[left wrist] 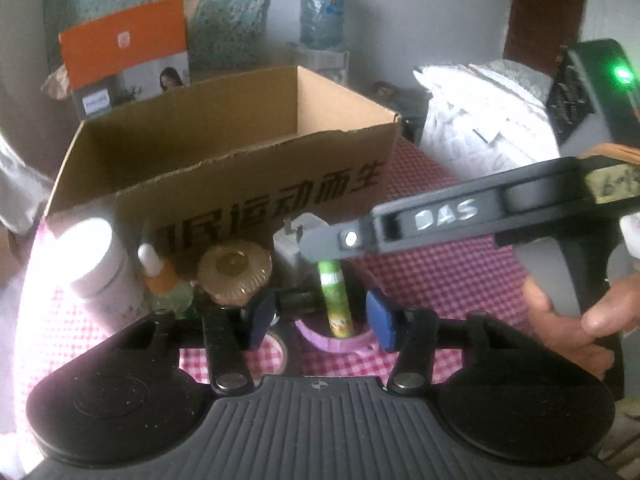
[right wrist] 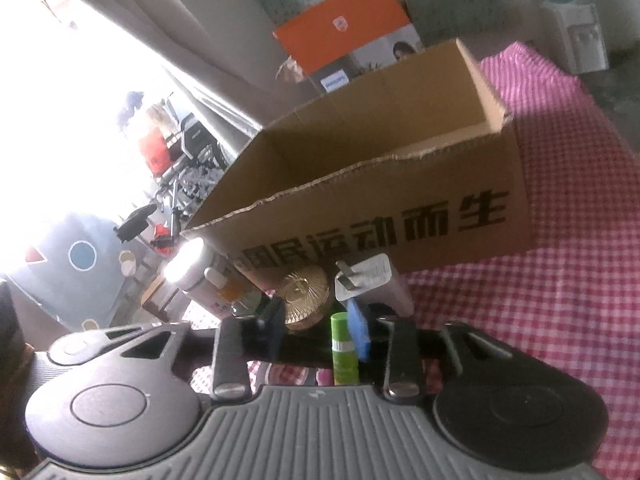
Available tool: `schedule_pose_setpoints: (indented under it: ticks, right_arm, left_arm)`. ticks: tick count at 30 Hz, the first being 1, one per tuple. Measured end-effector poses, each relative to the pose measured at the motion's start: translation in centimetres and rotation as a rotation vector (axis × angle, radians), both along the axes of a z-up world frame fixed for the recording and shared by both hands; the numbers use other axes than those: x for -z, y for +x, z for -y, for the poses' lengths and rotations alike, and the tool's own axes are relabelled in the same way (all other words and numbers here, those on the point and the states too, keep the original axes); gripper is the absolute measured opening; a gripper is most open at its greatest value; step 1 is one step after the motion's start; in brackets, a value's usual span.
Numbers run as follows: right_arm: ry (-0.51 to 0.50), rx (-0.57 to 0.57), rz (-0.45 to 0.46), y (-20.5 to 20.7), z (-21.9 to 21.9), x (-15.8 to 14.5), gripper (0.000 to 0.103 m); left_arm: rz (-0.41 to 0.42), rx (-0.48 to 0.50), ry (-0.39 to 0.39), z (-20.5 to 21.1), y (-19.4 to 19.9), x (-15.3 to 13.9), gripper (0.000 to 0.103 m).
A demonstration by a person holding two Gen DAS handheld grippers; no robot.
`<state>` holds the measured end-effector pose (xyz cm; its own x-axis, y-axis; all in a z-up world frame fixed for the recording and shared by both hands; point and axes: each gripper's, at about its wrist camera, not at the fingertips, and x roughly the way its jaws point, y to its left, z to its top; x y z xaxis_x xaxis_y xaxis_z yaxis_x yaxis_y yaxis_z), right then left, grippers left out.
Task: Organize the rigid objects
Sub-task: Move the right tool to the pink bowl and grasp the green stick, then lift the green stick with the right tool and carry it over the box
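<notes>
A green tube [left wrist: 336, 300] lies on the checked cloth across a purple ring [left wrist: 340, 340], between the blue pads of my left gripper [left wrist: 320, 322], which touch neither. One finger [left wrist: 340, 240] of my right gripper reaches in from the right over the tube's far end. In the right wrist view the tube [right wrist: 342, 356] rests against the blue pad of my right gripper [right wrist: 316, 332]; a gap shows to the other finger. Behind stand a gold-lidded jar [left wrist: 236, 268], a white plug [left wrist: 296, 240], a small orange bottle [left wrist: 156, 272], a white jar [left wrist: 96, 256] and the open cardboard box [left wrist: 224, 184].
A hand [left wrist: 580, 320] holds the right gripper's handle at the right. An orange-and-white carton [left wrist: 124, 52] and a water jug [left wrist: 324, 12] stand behind the box. White fabric [left wrist: 480, 120] is heaped at the back right. Bare checked cloth [right wrist: 540, 300] lies to the box's right.
</notes>
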<state>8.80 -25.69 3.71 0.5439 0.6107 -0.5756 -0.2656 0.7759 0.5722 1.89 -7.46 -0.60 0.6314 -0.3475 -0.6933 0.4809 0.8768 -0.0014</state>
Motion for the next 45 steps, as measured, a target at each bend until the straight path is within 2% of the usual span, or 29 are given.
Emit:
schedule_pose_setpoints:
  ticks: [2, 4, 5, 11, 21, 26, 35, 40, 43, 45]
  right_arm:
    - [-0.007, -0.003, -0.016, 0.3, -0.1, 0.5, 0.030]
    - [-0.008, -0.006, -0.035, 0.7, 0.0, 0.8, 0.023]
    - [-0.004, -0.003, -0.044, 0.8, 0.1, 1.0, 0.023]
    - [0.015, 0.005, -0.048, 1.3, 0.8, 1.1, 0.023]
    - [0.017, -0.039, -0.083, 1.6, -0.4, 1.7, 0.023]
    - [0.037, -0.048, -0.093, 1.5, -0.1, 2.1, 0.023]
    - [0.080, -0.047, -0.063, -0.2, 1.3, 1.1, 0.019]
    - [0.115, -0.035, -0.079, -0.4, 2.0, 1.6, 0.019]
    - [0.136, -0.034, -0.085, -0.4, 2.3, 1.6, 0.019]
    - [0.127, -0.036, -0.075, -0.6, 2.4, 1.3, 0.019]
  left_arm:
    - [0.015, 0.010, 0.018, 0.2, 0.0, 0.0, 0.045]
    - [0.021, 0.014, 0.027, 0.3, 0.1, -0.1, 0.041]
    - [0.021, 0.014, 0.025, 0.1, 0.1, -0.2, 0.038]
    - [0.029, 0.025, 0.001, -0.4, -0.4, -0.9, 0.037]
    - [0.016, 0.061, 0.023, 0.5, -0.6, -0.4, 0.037]
    - [-0.004, 0.073, 0.033, 1.0, 0.0, -0.1, 0.028]
    - [-0.052, 0.071, 0.079, 1.9, 0.8, 0.9, 0.023]
    - [-0.039, 0.067, 0.125, 2.7, 1.1, 1.4, 0.023]
    - [-0.022, 0.061, 0.146, 3.0, 1.1, 1.5, 0.017]
    - [-0.011, 0.060, 0.143, 3.0, 0.9, 1.4, 0.017]
